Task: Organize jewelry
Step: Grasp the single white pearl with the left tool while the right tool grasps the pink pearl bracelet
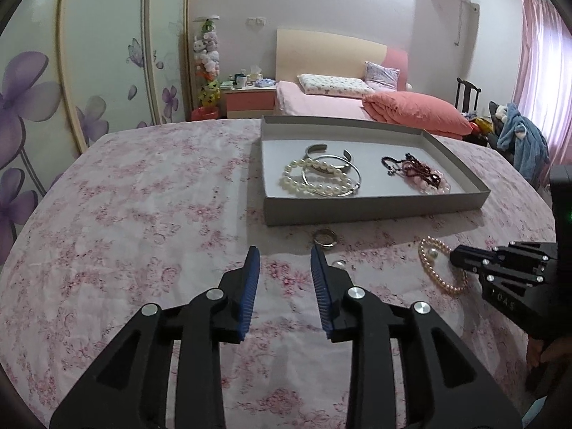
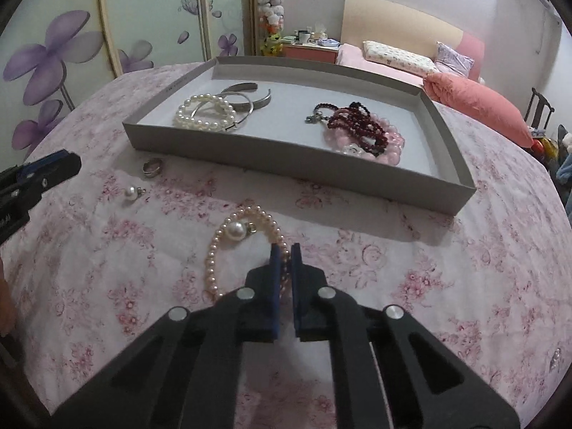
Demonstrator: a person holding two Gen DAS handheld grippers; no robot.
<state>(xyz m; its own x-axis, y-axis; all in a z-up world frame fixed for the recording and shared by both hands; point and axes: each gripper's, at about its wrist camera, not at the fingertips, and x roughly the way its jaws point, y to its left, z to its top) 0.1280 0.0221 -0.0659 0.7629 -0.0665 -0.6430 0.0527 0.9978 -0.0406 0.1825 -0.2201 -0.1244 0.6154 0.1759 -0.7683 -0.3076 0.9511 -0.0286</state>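
Observation:
A grey tray (image 1: pixel 371 208) (image 2: pixel 271 159) on the floral cloth holds a white pearl bracelet (image 1: pixel 314 178) (image 2: pixel 203 112), silver bangles (image 1: pixel 332 164) (image 2: pixel 246 102) and dark red and pink bead bracelets (image 1: pixel 422 175) (image 2: pixel 364 132). In front of it lie a silver ring (image 1: pixel 325 238) (image 2: pixel 153 167), a loose pearl earring (image 2: pixel 131 191) and a pink pearl bracelet (image 1: pixel 441 268) (image 2: pixel 228 250). My right gripper (image 2: pixel 285 250) (image 1: pixel 455 259) is shut on the pink pearl bracelet, which rests on the cloth. My left gripper (image 1: pixel 284 255) is open and empty, just short of the ring.
The table carries a pink floral cloth (image 1: pixel 143 214). Behind it are a bed with pink pillows (image 1: pixel 411 111), a nightstand (image 1: pixel 250 100), a wardrobe with purple flowers (image 1: pixel 35 107) and a chair with clothes (image 1: pixel 518 136).

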